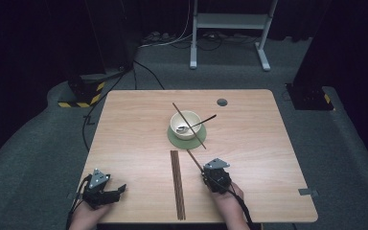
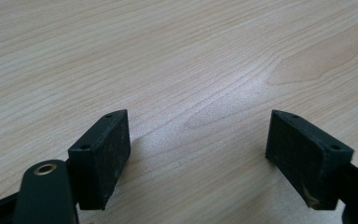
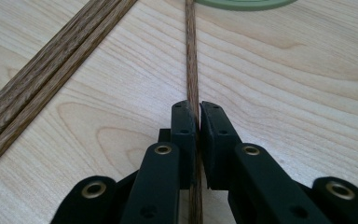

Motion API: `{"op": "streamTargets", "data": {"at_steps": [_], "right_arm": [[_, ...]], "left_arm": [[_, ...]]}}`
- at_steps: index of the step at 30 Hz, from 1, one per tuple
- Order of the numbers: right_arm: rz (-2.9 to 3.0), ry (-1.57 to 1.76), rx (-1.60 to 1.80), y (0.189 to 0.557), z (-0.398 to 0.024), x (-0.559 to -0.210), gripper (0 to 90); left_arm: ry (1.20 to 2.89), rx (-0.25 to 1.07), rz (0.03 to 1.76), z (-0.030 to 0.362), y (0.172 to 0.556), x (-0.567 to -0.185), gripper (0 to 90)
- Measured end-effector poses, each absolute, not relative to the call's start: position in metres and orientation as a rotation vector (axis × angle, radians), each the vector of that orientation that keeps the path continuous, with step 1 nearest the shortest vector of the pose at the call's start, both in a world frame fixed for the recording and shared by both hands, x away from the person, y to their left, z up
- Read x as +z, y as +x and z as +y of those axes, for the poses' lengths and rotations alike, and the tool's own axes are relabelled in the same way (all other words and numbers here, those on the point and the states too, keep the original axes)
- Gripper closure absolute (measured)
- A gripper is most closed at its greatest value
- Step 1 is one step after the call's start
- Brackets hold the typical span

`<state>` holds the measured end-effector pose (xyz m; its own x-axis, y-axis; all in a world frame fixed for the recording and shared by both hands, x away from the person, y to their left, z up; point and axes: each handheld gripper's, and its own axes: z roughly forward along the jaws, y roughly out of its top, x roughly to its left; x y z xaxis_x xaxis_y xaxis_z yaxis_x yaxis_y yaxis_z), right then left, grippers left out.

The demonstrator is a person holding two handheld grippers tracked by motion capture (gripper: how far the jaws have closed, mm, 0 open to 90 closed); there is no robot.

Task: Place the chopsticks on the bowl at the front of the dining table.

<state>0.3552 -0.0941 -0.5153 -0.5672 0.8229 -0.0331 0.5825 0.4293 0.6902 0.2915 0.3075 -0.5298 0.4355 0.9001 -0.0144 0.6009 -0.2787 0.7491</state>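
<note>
Left gripper point(image 1: 117, 190) sits at the near left edge of the table point(image 1: 124, 124), jaws wide apart with bare wood between them, holding nothing. Near the table's middle, a pair of chopsticks point(image 1: 177, 184) lies side by side, pointing away from the person. Right gripper point(image 1: 204, 173) is just right of that pair, jaws clamped on a single chopstick point(image 3: 191, 60) that runs out toward the green mat point(image 1: 175, 140). On the mat stands a white bowl point(image 1: 178, 124) with a spoon point(image 1: 197, 123) in it and another chopstick point(image 1: 177, 109) laid across the rim.
</note>
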Motion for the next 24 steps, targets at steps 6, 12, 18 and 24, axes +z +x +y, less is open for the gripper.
{"op": "streamTargets", "data": {"at_steps": [6,12,18,24], "right_arm": [[2.313,1.203,0.925,0.354,-0.094,-0.512,84.7],[2.303,1.183,0.936,0.352,-0.094,-0.506,84.7],[2.299,1.162,0.973,0.348,-0.095,-0.501,84.7],[2.289,1.157,1.009,0.344,-0.095,-0.495,84.7]], "left_arm": [[1.997,0.553,1.265,0.307,0.29,-0.53,22.2],[1.994,0.554,1.267,0.307,0.29,-0.53,22.2],[1.994,0.553,1.267,0.307,0.29,-0.53,22.2],[1.999,0.552,1.263,0.308,0.29,-0.529,22.2]]}}
